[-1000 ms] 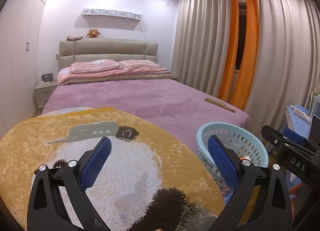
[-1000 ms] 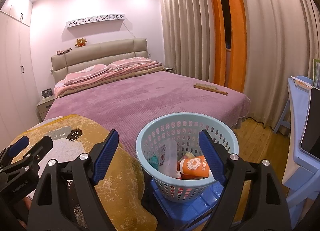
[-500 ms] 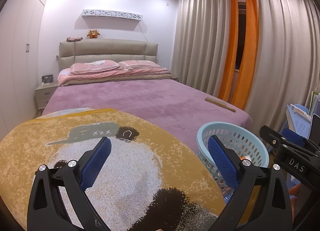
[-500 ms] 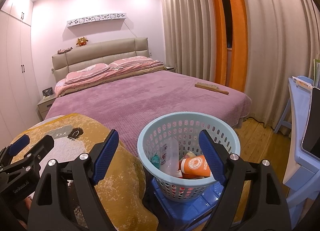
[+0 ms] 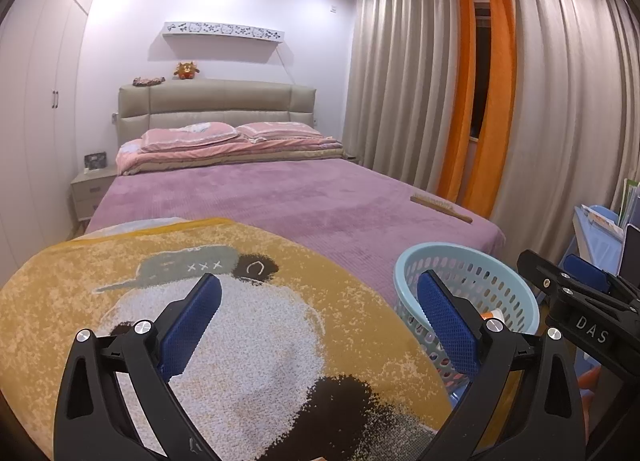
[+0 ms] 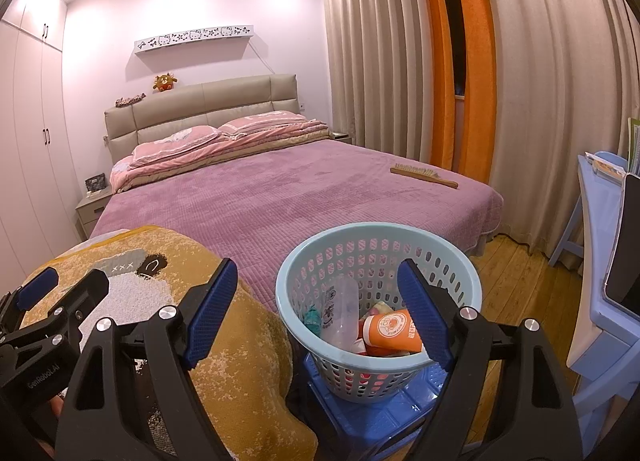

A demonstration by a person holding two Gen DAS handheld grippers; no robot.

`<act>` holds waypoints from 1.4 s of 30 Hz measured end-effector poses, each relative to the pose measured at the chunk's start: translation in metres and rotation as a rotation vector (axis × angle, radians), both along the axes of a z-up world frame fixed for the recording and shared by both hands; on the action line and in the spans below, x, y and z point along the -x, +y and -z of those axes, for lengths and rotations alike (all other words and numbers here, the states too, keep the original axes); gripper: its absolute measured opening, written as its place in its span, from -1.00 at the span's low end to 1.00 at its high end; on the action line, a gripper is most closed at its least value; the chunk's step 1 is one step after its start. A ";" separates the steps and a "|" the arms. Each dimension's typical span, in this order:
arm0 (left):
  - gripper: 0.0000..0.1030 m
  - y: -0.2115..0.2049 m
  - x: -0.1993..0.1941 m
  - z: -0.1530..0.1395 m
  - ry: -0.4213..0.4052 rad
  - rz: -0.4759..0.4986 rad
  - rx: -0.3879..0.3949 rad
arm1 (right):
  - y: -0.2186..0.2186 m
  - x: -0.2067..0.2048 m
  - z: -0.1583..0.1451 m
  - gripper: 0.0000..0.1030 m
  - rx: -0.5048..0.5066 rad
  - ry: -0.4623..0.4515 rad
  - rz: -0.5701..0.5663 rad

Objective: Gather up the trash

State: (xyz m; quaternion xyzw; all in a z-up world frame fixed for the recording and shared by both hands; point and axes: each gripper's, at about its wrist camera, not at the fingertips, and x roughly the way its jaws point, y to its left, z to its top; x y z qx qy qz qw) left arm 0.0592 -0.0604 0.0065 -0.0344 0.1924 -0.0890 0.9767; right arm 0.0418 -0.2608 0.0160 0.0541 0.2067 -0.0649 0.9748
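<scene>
Writing: we read "DAS" on the right claw [image 5: 576, 293] and "GenRobot.AI" on the left claw [image 6: 60, 293].
Claws: we hold both wide apart, gripping nothing.
Basket [image 6: 460, 261]: pale blue, perforated, on a blue stool [image 6: 384, 417], just below the right claw.
Trash: orange cup [image 6: 394, 327] and clear bottle [image 6: 344, 317] inside.
Blanket [image 5: 280, 321]: yellow, under the left claw.

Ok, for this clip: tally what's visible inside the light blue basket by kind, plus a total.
Clear plastic bottle: 1
Orange cup with a logo: 1
Teal item: 1
Red and yellow scraps, too hidden to separate: at least 1
Total: at least 4, all inside the basket. Both the left gripper and the right gripper are open, holding nothing.
</scene>
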 end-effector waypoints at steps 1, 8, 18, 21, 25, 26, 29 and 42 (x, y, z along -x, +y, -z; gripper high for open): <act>0.85 0.000 0.000 0.000 -0.001 -0.001 0.000 | 0.000 0.000 0.000 0.51 0.000 0.000 0.000; 0.85 0.000 0.000 0.000 -0.002 -0.001 0.000 | 0.001 -0.001 0.001 0.51 0.002 0.001 -0.003; 0.85 -0.003 0.001 -0.002 -0.010 0.001 -0.018 | 0.001 -0.002 0.001 0.51 -0.001 0.004 -0.006; 0.85 -0.005 0.001 -0.002 -0.010 0.002 -0.025 | 0.001 -0.003 0.002 0.51 -0.001 0.005 -0.008; 0.85 -0.004 0.001 -0.002 -0.010 0.003 -0.027 | 0.001 -0.003 0.002 0.51 -0.001 0.004 -0.008; 0.85 -0.005 0.002 -0.002 -0.010 0.003 -0.028 | 0.001 -0.003 0.002 0.51 -0.001 0.004 -0.007; 0.85 -0.005 0.001 -0.002 -0.009 0.003 -0.027 | 0.001 -0.003 0.002 0.51 -0.001 0.005 -0.007; 0.85 -0.001 0.000 -0.001 0.002 0.010 -0.009 | 0.004 -0.002 0.006 0.51 -0.004 0.007 -0.013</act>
